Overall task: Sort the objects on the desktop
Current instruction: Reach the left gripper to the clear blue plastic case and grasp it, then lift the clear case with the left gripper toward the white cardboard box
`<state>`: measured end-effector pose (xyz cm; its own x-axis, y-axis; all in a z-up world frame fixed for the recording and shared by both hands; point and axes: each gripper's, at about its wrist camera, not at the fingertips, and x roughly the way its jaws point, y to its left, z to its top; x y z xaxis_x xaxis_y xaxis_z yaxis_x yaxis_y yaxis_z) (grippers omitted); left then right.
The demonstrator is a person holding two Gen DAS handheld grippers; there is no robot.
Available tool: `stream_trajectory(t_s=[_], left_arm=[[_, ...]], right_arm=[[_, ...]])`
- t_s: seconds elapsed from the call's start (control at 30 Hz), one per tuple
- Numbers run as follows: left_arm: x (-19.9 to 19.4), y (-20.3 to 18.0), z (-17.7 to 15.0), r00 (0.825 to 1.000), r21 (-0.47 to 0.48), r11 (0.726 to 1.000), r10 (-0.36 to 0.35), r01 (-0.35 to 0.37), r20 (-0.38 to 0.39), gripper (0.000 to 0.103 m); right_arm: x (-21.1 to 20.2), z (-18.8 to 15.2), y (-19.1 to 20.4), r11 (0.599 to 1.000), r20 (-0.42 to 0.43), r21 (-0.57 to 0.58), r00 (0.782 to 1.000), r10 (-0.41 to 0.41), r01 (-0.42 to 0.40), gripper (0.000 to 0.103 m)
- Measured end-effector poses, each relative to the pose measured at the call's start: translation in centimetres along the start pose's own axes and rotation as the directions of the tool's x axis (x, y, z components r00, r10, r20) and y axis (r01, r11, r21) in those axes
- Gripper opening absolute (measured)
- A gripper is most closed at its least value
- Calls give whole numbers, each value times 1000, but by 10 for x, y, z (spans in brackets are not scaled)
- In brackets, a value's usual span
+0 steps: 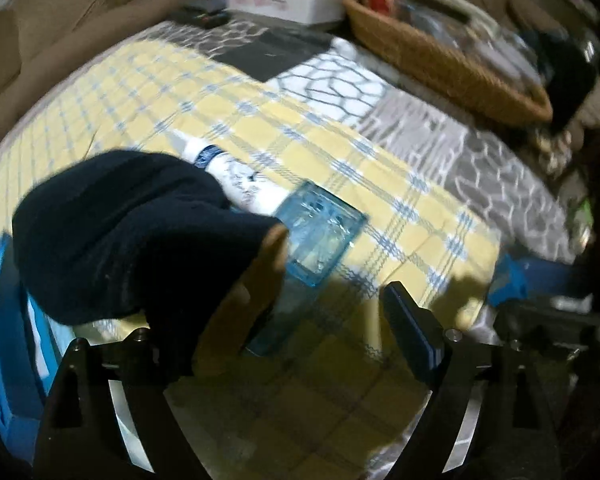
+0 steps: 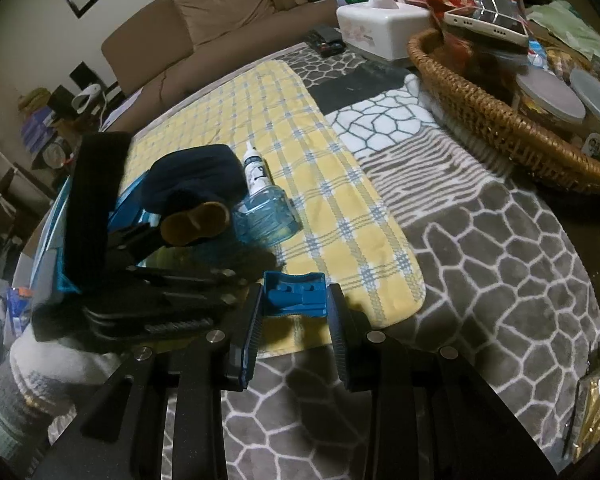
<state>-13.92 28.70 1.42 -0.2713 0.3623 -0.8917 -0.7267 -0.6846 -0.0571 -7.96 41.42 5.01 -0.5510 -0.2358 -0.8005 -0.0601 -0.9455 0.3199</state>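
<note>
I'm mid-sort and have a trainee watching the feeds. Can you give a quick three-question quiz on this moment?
1. True or false: the right hand-held gripper is empty.
2. The clear blue container lies on: A) the yellow checked cloth; B) the woven wicker basket; C) the white tissue box.
3. What lies just beyond the clear blue container, on the same cloth?

Key:
1. False: it is shut on a small blue plastic piece.
2. A.
3. A small white bottle.
</note>
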Motion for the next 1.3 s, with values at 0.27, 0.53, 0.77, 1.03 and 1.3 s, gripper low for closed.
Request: stream_trajectory(t_s=[0.27, 0.53, 0.77, 1.03, 1.3], left_arm=[[-15, -24, -21, 993, 34, 993, -115, 114, 36, 37], [-11, -18, -6, 991, -155, 981, -101, 114, 90, 70], [-2, -34, -1, 996, -76, 997, -26, 33, 82, 37], [-56, -16, -19, 984, -133, 985, -90, 112, 156, 37], [-174, 30, -51, 946, -202, 963, -109, 177, 305, 37]], right_arm=[[-2, 1, -9, 1000, 5, 28, 1000, -10, 10, 31], [-14, 1, -24, 996, 32, 82, 999, -26, 23, 32], [-11, 3, -22, 996, 25, 81, 999, -27, 25, 31], [-20, 7, -6, 999, 61, 48, 998, -6, 3, 31], [-42, 13, 43, 998, 146, -54, 988, 40, -33, 31]])
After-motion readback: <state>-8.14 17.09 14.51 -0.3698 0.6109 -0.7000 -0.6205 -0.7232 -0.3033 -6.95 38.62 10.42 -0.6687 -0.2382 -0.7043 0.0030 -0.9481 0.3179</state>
